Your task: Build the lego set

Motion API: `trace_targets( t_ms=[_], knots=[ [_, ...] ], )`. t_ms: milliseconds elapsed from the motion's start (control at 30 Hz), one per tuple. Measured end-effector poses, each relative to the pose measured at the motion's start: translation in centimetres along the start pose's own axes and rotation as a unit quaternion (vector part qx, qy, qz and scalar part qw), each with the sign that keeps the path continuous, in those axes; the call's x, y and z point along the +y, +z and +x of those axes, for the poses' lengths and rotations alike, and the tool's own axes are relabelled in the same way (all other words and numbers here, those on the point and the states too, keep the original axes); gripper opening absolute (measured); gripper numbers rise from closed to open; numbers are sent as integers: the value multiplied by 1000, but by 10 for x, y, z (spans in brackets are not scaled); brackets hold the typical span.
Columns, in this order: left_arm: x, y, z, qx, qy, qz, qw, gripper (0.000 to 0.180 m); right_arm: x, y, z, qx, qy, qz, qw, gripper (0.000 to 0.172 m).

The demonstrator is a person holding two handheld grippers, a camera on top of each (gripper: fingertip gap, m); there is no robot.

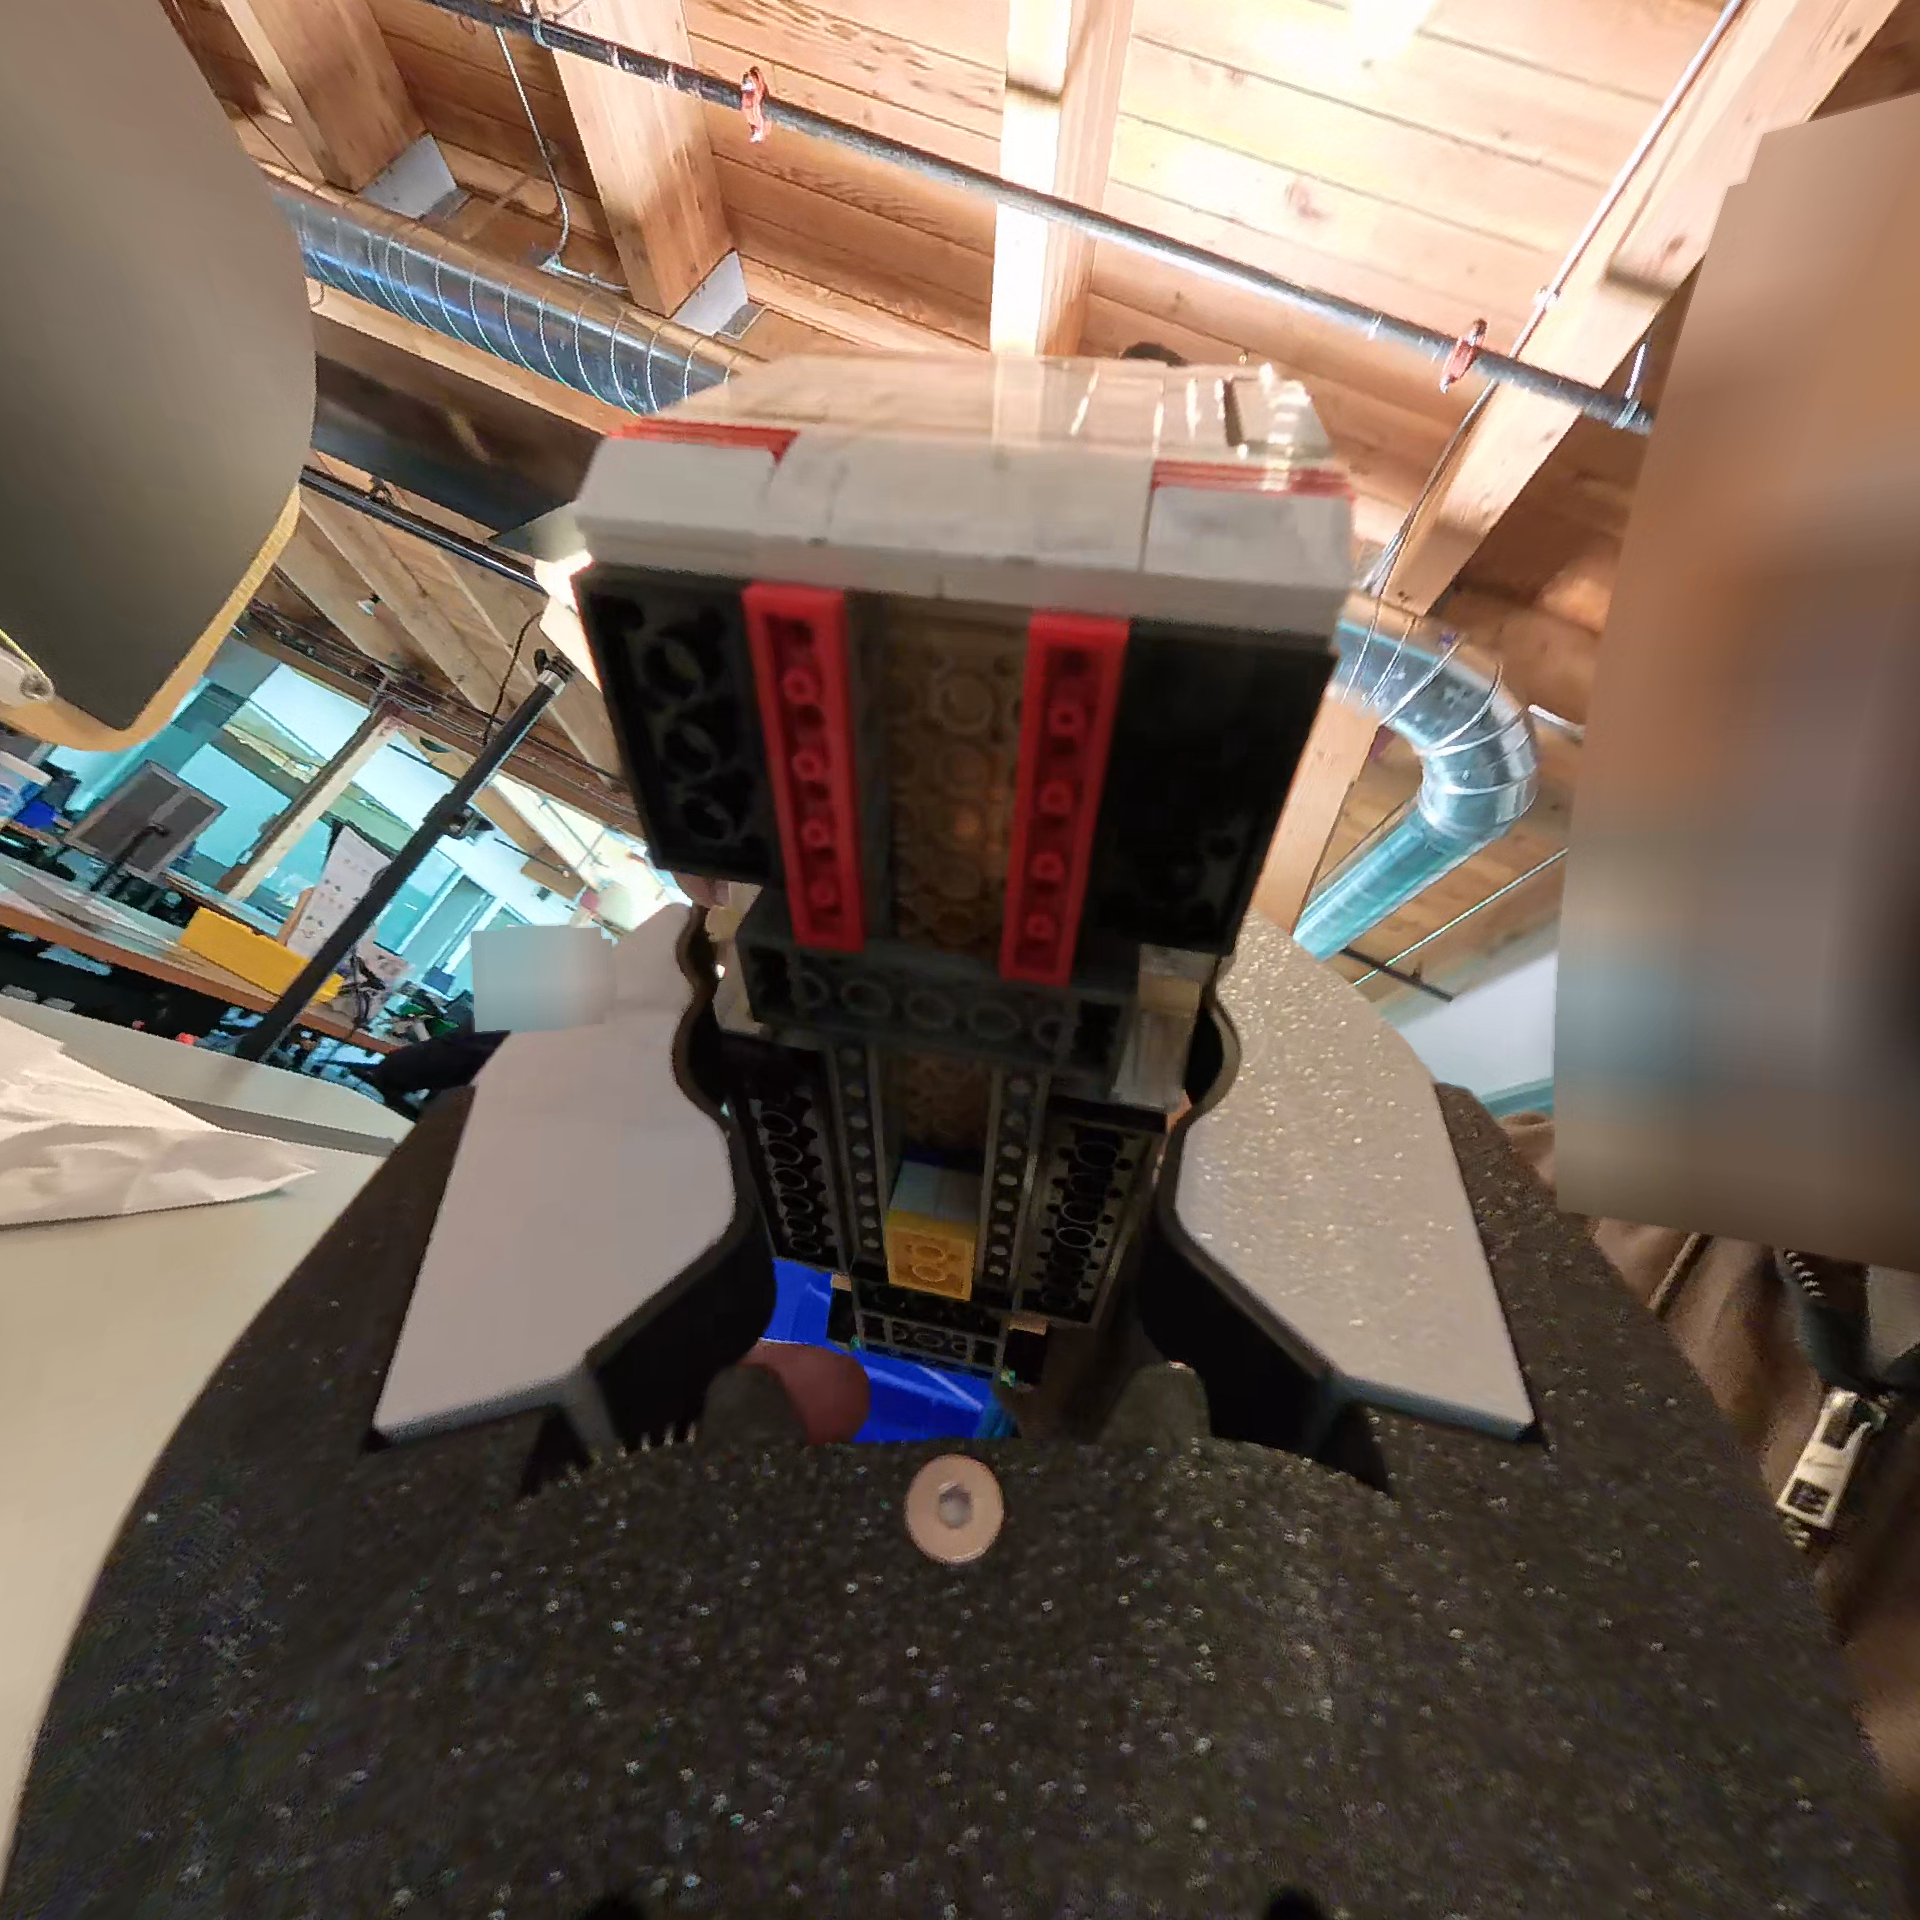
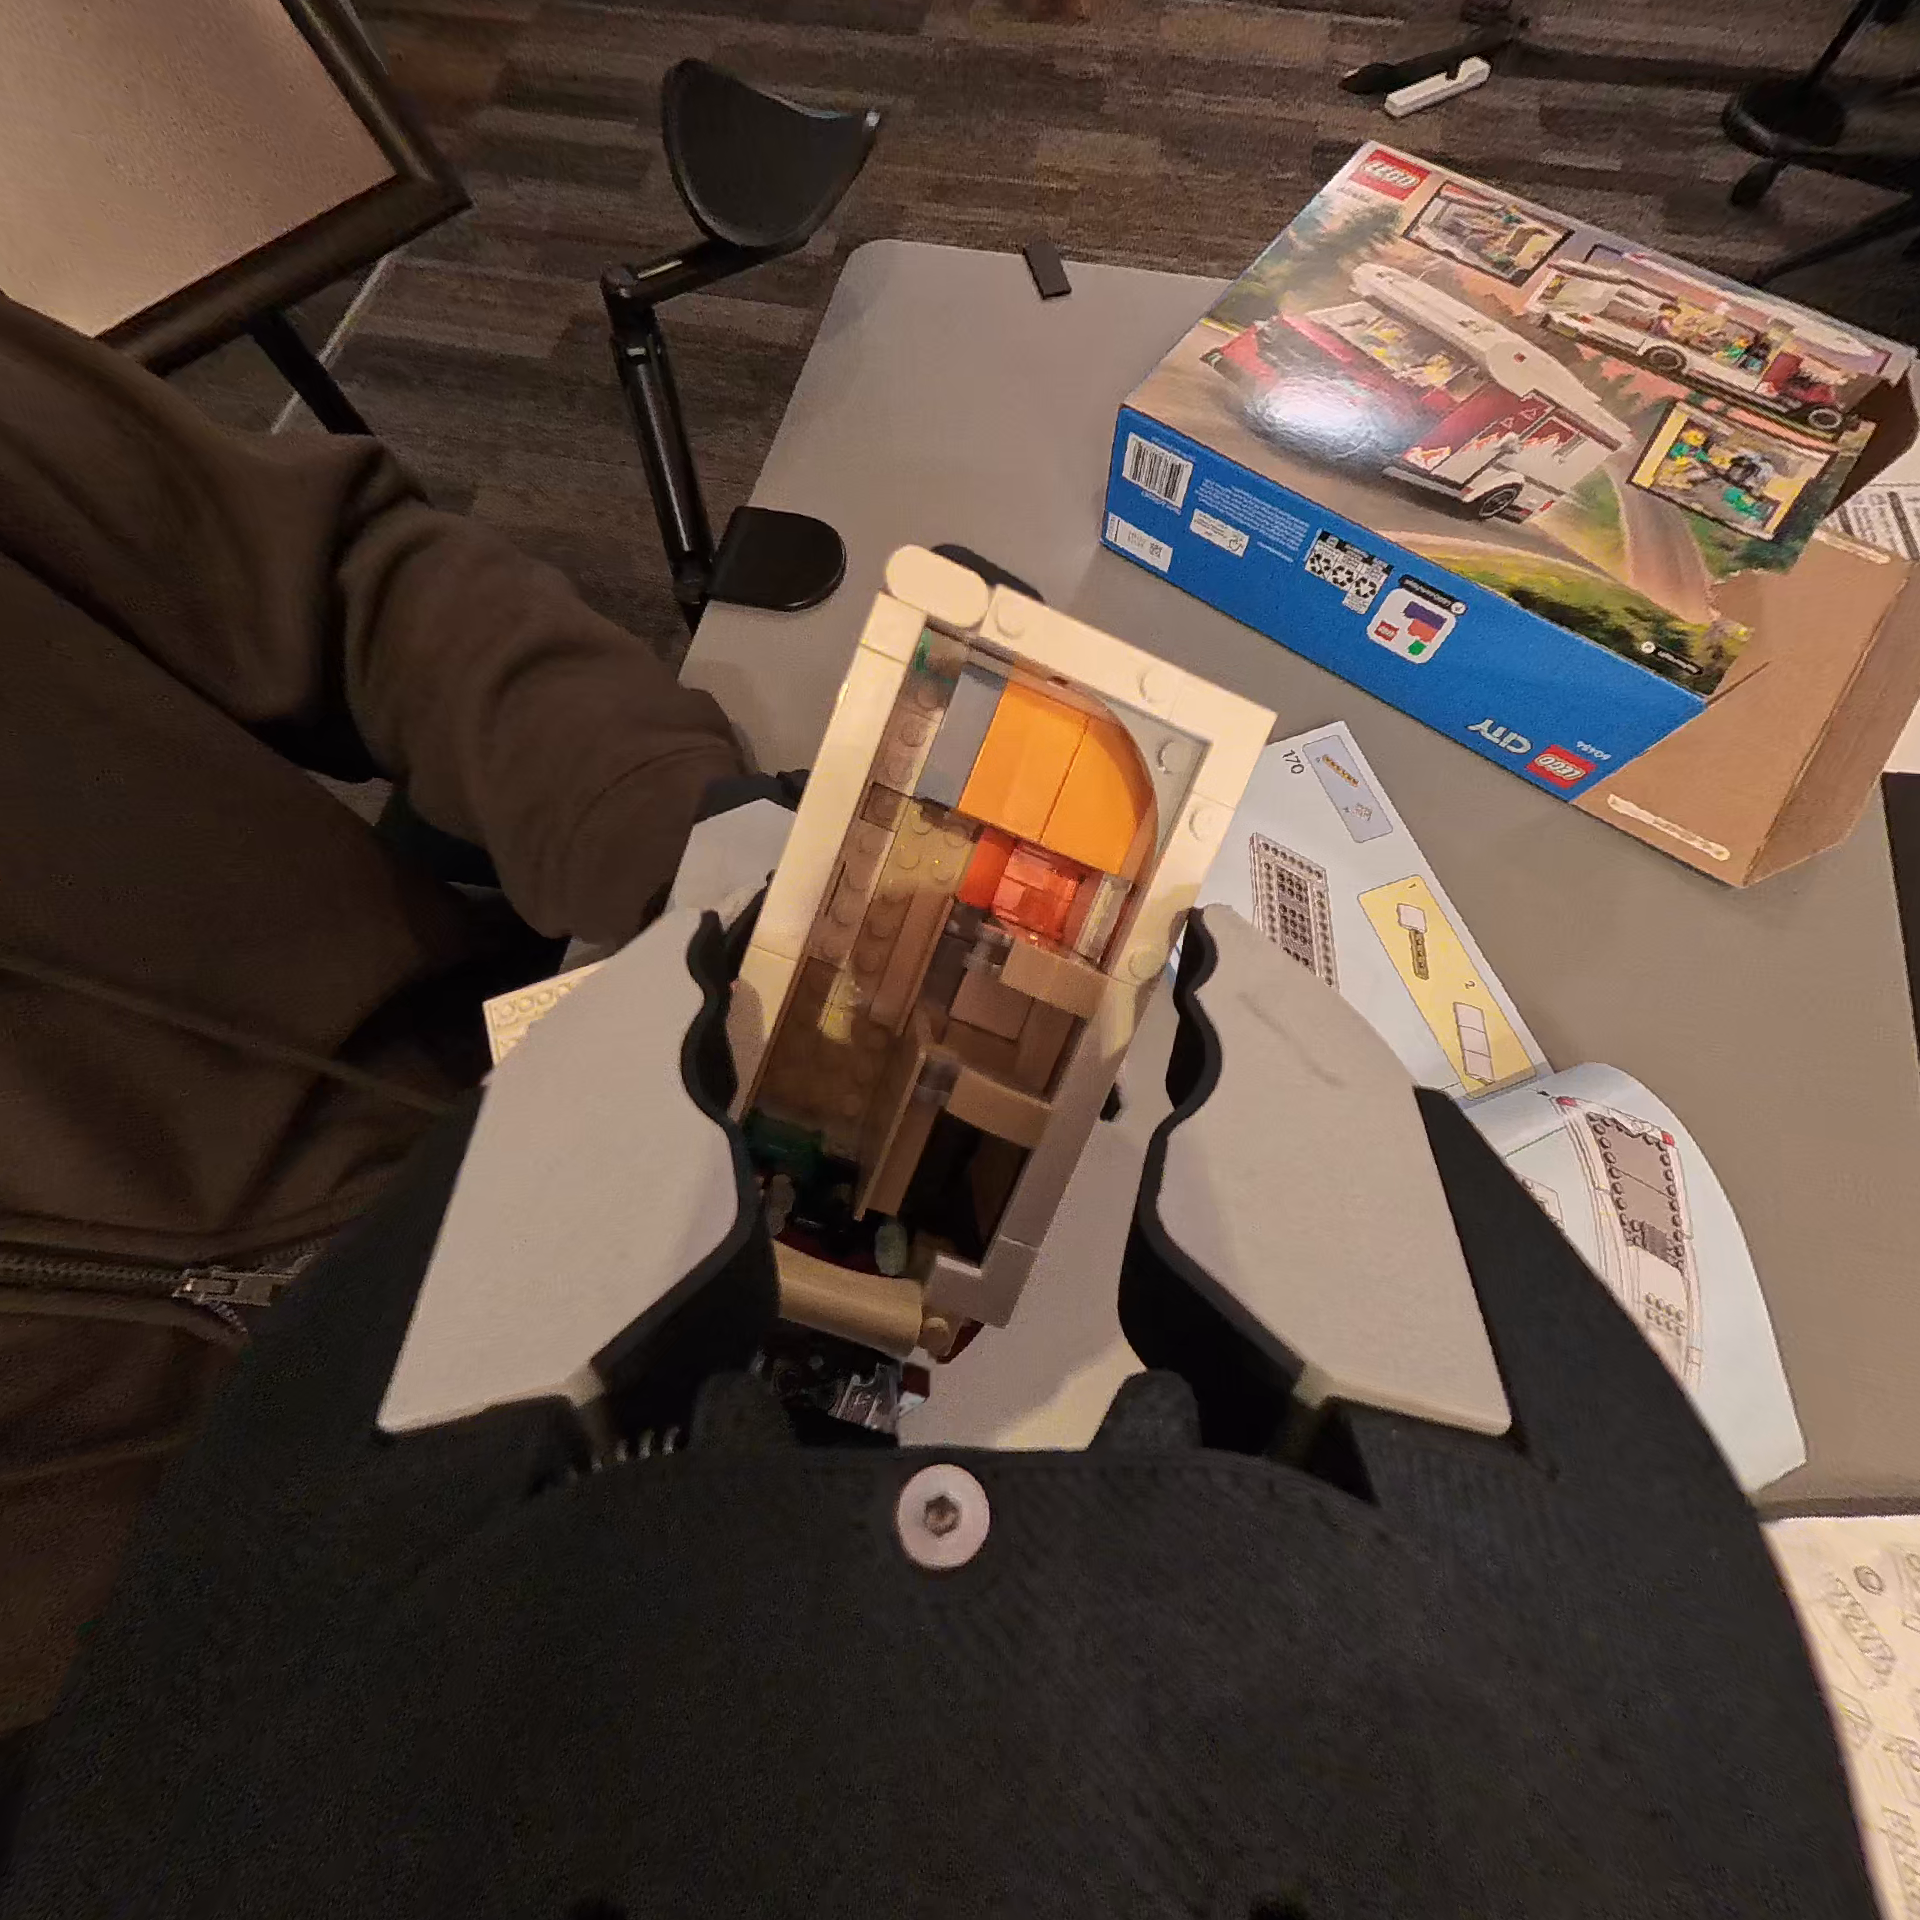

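A brick-built camper model, with white walls and an orange and tan interior (image 2: 966, 935), is held in the air over a grey table (image 2: 935, 416). My right gripper (image 2: 945, 977) looks down into it and is shut across its side walls, with the model skewed between the pads. My left gripper (image 1: 951, 987) looks up at the model's underside (image 1: 956, 790), which has black, red and tan plates. Its fingers stand on either side of the narrower lower part. The right pad is against the model, and a sliver of gap shows at the left pad (image 1: 707, 997).
A blue toy box (image 2: 1455, 499) and open instruction booklets (image 2: 1403, 935) lie on the table to the right. A person's dark sleeve (image 2: 416, 675) is at the left, with a black stand (image 2: 758, 156) beyond it. The left wrist view shows crumpled white paper (image 1: 104, 1143), a zipped jacket (image 1: 1818, 1455) and ceiling ducts (image 1: 1455, 810). Less than 4 cm separates the two grippers' tips.
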State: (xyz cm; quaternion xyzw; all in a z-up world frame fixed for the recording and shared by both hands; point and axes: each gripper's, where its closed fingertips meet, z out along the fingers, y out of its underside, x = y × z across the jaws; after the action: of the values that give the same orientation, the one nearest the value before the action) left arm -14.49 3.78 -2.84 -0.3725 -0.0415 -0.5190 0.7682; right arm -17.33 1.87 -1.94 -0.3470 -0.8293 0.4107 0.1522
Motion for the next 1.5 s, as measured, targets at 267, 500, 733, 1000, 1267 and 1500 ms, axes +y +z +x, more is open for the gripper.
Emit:
trace_targets(
  t_ms=[267, 500, 733, 1000, 1267, 1500],
  knots=[
    [-21, -10, -2, 16, -119, 108, 987, 88, -10, 1, 9, 25, 18, 14, 999, 88],
    [-31, -16, 1, 28, -151, 145, 978, 87, -22, -12, 15, 62, 5, 49, 997, 82],
    [-58, -33, 13, 32, -125, 181, 975, 88, 27, -50, 9, 128, -45, 2, 991, 80],
    [-82, -54, 24, 27, -93, 215, 972, 87, 154, 1, -80, 2, -131, -118, 984, 86],
    [-91, -69, 30, 26, -79, 274, 958, 87, 186, 44, -116, -37, -139, -125, 982, 92],
    [-82, -63, 31, -3, -39, 245, 969, 88, 189, 48, -122, -41, -169, -132, 976, 93]
  ],
)
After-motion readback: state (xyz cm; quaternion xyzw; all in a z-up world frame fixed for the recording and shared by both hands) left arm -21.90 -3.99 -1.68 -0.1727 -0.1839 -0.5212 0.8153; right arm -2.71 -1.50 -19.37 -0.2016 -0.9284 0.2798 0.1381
